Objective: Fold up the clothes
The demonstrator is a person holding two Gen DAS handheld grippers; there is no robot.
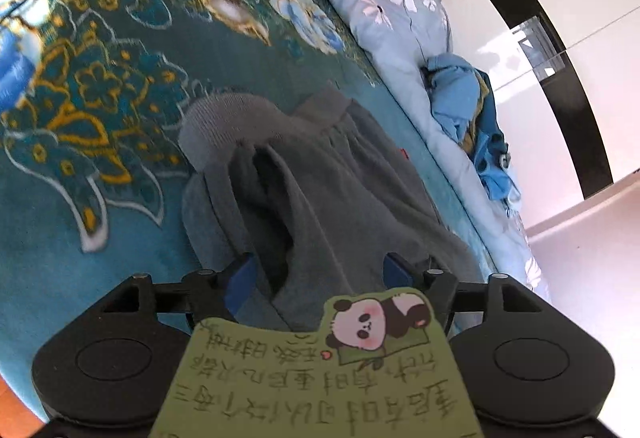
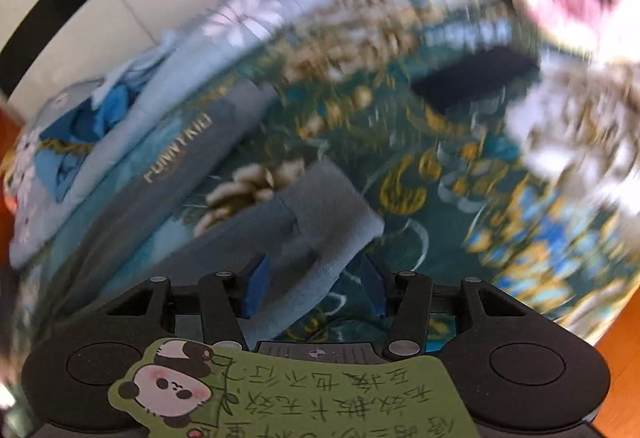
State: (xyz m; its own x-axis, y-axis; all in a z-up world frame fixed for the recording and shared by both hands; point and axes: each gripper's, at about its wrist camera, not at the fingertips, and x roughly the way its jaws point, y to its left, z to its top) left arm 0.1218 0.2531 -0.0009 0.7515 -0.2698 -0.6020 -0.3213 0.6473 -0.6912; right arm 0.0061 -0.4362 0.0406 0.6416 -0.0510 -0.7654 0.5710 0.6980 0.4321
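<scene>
Grey garment (image 1: 320,174) is lying rumpled on the teal floral bed (image 1: 100,206) beside a pale quilt (image 1: 400,38), both left hand-held gripper (image 1: 318,274) and right hand-held gripper (image 2: 316,290) hovering spread, pinching nothing.

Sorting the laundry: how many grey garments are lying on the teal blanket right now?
1: the grey sweatshirt lies crumpled on the teal blanket, before both grippers. More could be hidden in the blue clothes pile.
</scene>
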